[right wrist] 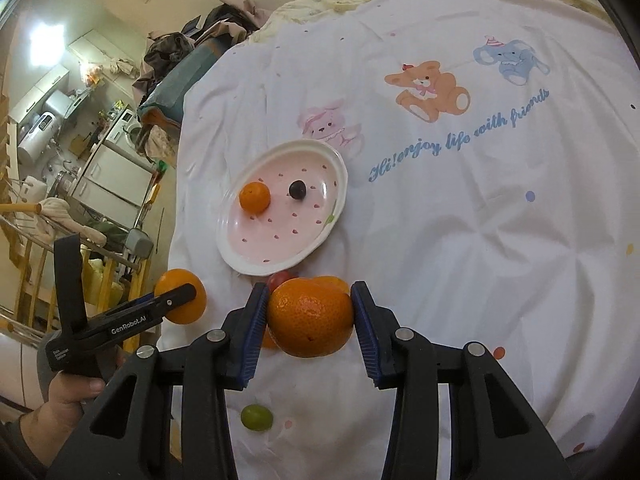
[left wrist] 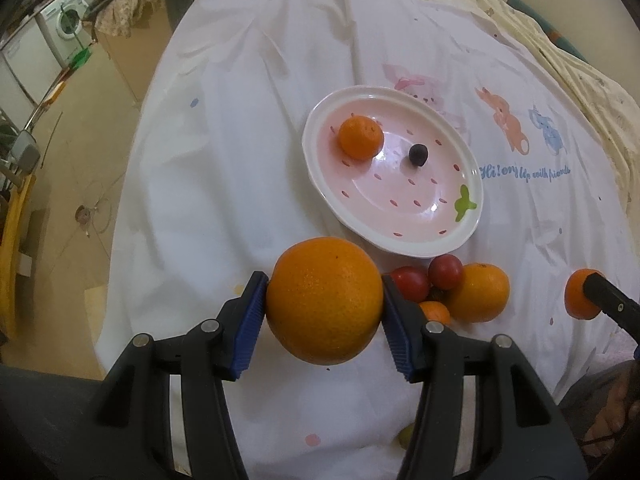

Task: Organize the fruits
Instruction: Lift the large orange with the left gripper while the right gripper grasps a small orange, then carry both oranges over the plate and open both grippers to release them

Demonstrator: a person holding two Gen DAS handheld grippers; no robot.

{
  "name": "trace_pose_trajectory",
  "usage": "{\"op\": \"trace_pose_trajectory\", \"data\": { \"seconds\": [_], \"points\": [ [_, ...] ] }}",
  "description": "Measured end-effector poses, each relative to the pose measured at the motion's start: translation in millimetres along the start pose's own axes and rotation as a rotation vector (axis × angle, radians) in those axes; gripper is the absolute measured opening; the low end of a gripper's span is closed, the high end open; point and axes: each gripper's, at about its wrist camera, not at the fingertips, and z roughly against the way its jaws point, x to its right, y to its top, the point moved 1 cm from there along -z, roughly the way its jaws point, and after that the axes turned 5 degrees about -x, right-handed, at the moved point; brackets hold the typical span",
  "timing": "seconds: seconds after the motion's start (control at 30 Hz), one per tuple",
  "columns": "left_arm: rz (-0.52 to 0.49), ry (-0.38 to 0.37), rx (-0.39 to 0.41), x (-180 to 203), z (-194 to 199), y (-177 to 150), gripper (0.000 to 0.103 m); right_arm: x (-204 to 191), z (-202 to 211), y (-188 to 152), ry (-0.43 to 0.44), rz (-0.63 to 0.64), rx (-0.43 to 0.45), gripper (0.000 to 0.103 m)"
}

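1. While both grippers were loaded, the plate (left wrist: 464, 236) lay up-frame of each, nearer the left gripper (left wrist: 324, 300).
2. The left jaws were clamped on a large orange (left wrist: 324, 300), round and dimpled.
3. The right gripper (right wrist: 311, 318) was clamped on a mandarin (right wrist: 311, 318).
4. A glossy oval plate held a small mandarin (left wrist: 360, 137) and a dark grape (left wrist: 418, 155) on the wrinkled cloth (left wrist: 240, 160).

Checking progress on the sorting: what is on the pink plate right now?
The pink plate holds a small orange and a dark grape, lying apart. Nothing else lies on it; whatever is under the plate is hidden.
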Motion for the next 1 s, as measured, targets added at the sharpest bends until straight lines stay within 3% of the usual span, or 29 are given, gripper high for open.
{"op": "trace_pose_trajectory", "data": {
  "seconds": [0.47, 0.6, 1.0],
  "points": [
    [0.003, -0.002, 0.019, 1.6, 9.1, 1.3, 0.051, -8.4, 3.7, 9.6, 0.057, 0.015, 0.009, 0.044],
    [0.051, -0.07, 0.006, -8.6, 19.5, 18.6, 0.051, -6.4, 3.6, 18.5, 0.061, 0.012, 0.014, 0.044],
    [0.012, -0.018, 0.029, -5.1, 30.8, 75.2, 0.051, -1.9, -4.8, 61.1, 0.039, 0.035, 0.028, 0.044]
  ]
}}
